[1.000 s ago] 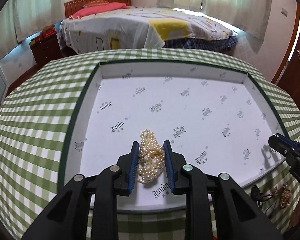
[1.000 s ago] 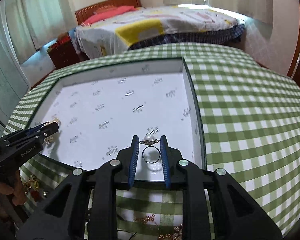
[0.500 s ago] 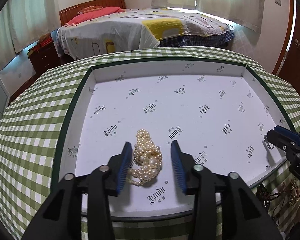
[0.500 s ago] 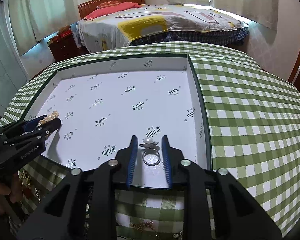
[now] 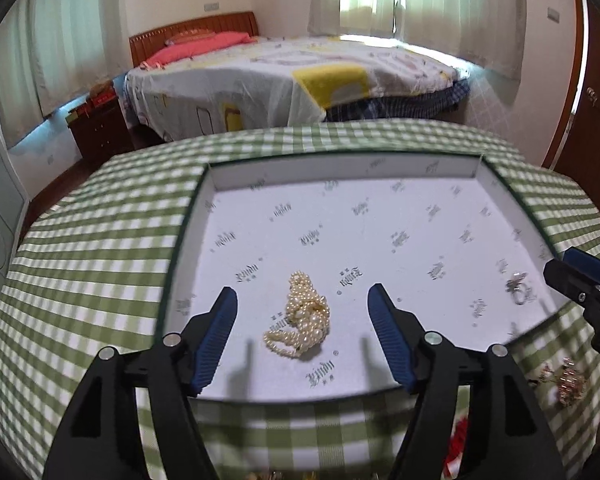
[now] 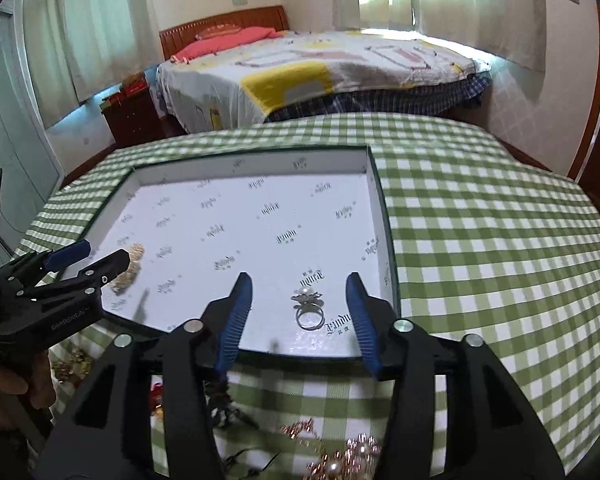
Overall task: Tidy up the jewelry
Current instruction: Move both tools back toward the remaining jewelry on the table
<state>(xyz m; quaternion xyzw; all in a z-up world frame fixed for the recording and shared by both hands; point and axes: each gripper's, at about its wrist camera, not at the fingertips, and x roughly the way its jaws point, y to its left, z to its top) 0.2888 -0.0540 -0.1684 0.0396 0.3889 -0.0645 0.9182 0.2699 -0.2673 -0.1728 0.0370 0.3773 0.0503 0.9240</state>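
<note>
A bunched pearl necklace (image 5: 302,317) lies in the near left part of a shallow white box (image 5: 340,168). My left gripper (image 5: 303,332) is wide open above it, empty. A silver ring with a pearl flower (image 6: 309,309) lies in the box's near right corner (image 6: 384,216); it also shows in the left wrist view (image 5: 520,288). My right gripper (image 6: 299,318) is wide open over the ring, empty. The left gripper (image 6: 86,258) shows at the left of the right wrist view, partly covering the pearls (image 6: 130,266).
The box sits on a table with a green checked cloth (image 6: 480,240). Loose gold and rose jewelry (image 6: 340,452) and dark pieces (image 6: 224,404) lie on the cloth in front of the box; some show in the left wrist view (image 5: 568,380). A bed (image 5: 280,80) stands behind.
Both grippers have opened wide and drawn back and up. The pearl necklace and the ring, held before, now lie free on the box floor.
</note>
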